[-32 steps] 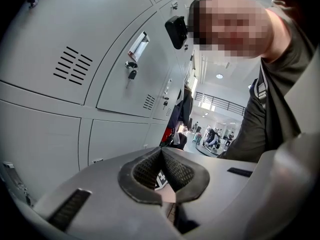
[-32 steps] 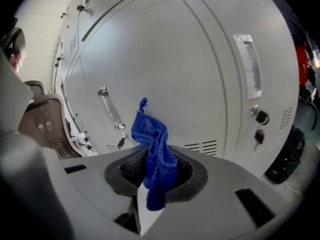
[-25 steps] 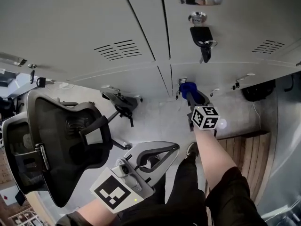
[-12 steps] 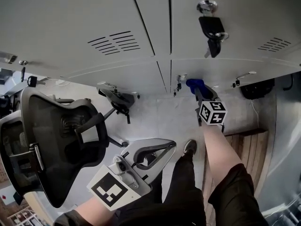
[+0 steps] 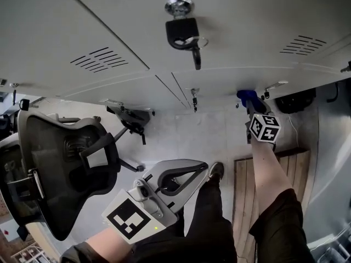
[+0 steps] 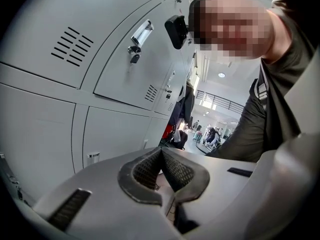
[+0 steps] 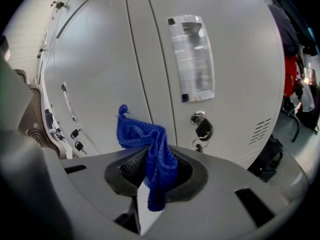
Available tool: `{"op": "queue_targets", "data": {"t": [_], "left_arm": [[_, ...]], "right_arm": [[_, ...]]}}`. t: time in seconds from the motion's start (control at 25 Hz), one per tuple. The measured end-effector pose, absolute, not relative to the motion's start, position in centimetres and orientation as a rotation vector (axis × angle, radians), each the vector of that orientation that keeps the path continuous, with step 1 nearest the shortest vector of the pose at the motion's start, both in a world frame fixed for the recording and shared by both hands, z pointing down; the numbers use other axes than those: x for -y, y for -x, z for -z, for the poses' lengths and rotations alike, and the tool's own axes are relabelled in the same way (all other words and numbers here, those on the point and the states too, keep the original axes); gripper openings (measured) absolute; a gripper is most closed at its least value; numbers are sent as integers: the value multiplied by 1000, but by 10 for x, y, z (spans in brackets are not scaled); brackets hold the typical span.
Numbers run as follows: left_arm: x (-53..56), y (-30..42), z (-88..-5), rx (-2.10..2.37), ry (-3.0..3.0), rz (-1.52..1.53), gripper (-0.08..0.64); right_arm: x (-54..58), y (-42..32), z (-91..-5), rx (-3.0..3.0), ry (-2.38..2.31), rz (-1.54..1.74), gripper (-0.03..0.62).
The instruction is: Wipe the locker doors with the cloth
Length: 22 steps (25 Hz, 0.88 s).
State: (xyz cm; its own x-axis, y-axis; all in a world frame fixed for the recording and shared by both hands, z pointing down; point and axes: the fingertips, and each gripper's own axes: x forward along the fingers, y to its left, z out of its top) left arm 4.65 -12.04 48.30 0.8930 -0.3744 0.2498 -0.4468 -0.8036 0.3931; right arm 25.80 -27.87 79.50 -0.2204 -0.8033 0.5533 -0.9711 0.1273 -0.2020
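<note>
Grey locker doors (image 5: pixel 230 15) fill the top of the head view; one lock holds a black-headed key (image 5: pixel 184 33). My right gripper (image 5: pixel 249 104) reaches down toward the lower lockers, shut on a blue cloth (image 5: pixel 246 96). In the right gripper view the blue cloth (image 7: pixel 150 149) hangs bunched between the pads of the right gripper (image 7: pixel 150 160), facing a locker door (image 7: pixel 230 79) with a label holder (image 7: pixel 192 59) and a keyed lock (image 7: pixel 202 126). Whether the cloth touches the door I cannot tell. My left gripper (image 5: pixel 201 169) is held low near the body, shut and empty; the left gripper (image 6: pixel 161 159) faces lockers (image 6: pixel 55 59).
A black mesh office chair (image 5: pixel 63 163) stands at the left, its base (image 5: pixel 129 116) near the lockers. Wooden floor slats (image 5: pixel 244 201) lie at the lower right. More keys hang from lower locks (image 5: pixel 193 98). The person's legs (image 5: pixel 211 223) are below.
My right gripper has moved to the right along the lower lockers with the blue cloth in it. The view has shifted right. The left gripper has stayed low and shut.
</note>
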Motion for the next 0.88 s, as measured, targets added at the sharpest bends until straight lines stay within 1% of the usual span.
{"op": "queue_targets", "data": {"t": [0.16,0.28,0.36,0.52,0.64,0.76,0.88], "left_arm": [[121,-56,-484,580,-2617,-230,8],[121,-59,-482,572,-2620,-231,8],[121,-59,-480,569,-2625,-224,8],[121,-54,-478,576,-2630,-217,8],[121,-42,-479,601,-2626,-226,8],[120,-25,-479,637,-2618,-243,8],[117,-6,-482,678,-2605,-265,8]], "right_arm": [[277,-269,-799,2088,-1781,-821,78],[270,-254,-803,2106,-1754,-847,78],[259,-226,-812,2135,-1659,-845,77],[243,-144,-832,2223,-1422,-832,77],[247,-87,-835,2288,-1351,-860,77],[259,-47,-836,2321,-1337,-897,77],[271,-23,-837,2339,-1326,-904,77]]}}
